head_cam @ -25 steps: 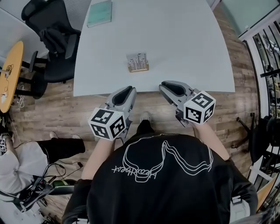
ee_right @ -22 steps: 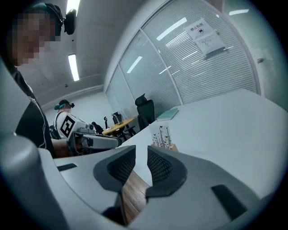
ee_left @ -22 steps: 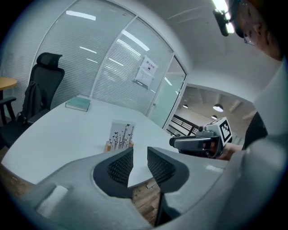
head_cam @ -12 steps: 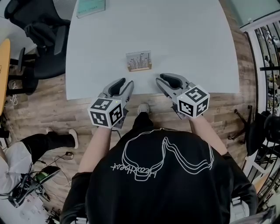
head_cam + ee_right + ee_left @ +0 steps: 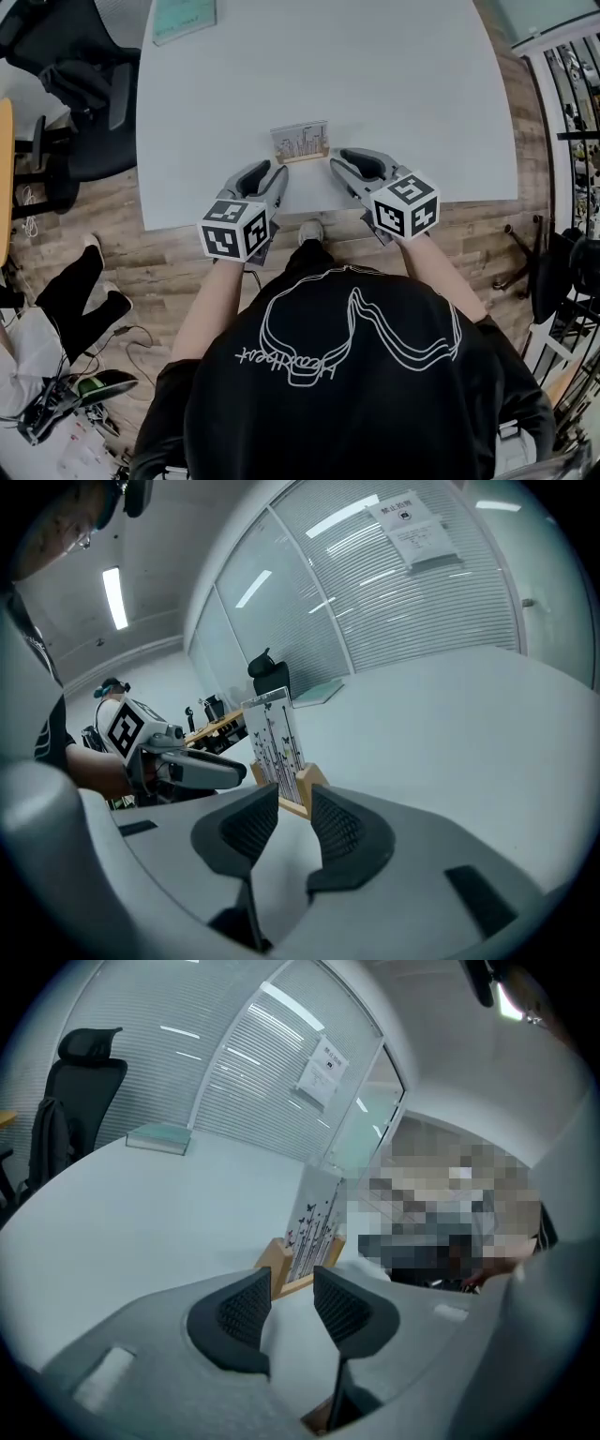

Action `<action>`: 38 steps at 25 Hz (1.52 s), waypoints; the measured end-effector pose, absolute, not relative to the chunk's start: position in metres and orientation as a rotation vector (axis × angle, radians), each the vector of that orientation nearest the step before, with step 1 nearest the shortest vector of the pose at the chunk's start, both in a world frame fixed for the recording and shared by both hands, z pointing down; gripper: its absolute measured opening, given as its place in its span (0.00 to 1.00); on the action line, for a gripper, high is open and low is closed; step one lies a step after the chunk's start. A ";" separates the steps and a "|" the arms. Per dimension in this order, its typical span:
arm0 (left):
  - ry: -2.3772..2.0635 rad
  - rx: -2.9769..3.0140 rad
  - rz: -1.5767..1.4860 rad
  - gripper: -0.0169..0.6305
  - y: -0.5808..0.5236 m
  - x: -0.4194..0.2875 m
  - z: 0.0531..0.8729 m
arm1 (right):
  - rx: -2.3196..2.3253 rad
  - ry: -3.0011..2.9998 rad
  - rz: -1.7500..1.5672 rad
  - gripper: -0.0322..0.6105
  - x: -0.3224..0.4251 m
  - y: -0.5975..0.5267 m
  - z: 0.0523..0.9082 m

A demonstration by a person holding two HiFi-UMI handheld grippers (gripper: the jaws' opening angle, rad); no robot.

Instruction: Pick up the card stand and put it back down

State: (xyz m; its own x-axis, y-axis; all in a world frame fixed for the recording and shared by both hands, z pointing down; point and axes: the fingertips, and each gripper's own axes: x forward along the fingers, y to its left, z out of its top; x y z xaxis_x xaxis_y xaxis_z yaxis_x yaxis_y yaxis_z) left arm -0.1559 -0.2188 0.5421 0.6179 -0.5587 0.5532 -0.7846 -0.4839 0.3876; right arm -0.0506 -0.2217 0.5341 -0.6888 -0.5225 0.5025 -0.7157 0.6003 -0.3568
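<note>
Flanking the upright card stand (image 5: 300, 142), left gripper (image 5: 272, 170) and right gripper (image 5: 337, 158) have moved in, empty jaws just spread, poised to grasp.

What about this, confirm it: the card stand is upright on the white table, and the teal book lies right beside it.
Wrong about the book: the head view shows the teal book at the white table's far left corner, well apart from the card stand, which is upright.

One table (image 5: 375, 75), one card stand (image 5: 300, 142), one book (image 5: 184, 19), one left gripper (image 5: 265, 172), one right gripper (image 5: 346, 161).
</note>
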 end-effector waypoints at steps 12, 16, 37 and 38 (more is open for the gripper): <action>-1.022 2.233 0.491 0.23 -0.243 -0.149 0.554 | 0.997 -2.435 0.694 0.25 -0.065 -0.247 0.554; -1.018 2.233 0.493 0.23 -0.247 -0.149 0.555 | 1.003 -2.421 0.672 0.23 -0.068 -0.250 0.558; -1.050 2.206 0.503 0.21 -0.245 -0.148 0.556 | 1.008 -2.409 0.625 0.19 -0.068 -0.250 0.559; -1.056 2.205 0.503 0.21 -0.245 -0.148 0.555 | 1.006 -2.414 0.629 0.19 -0.068 -0.250 0.557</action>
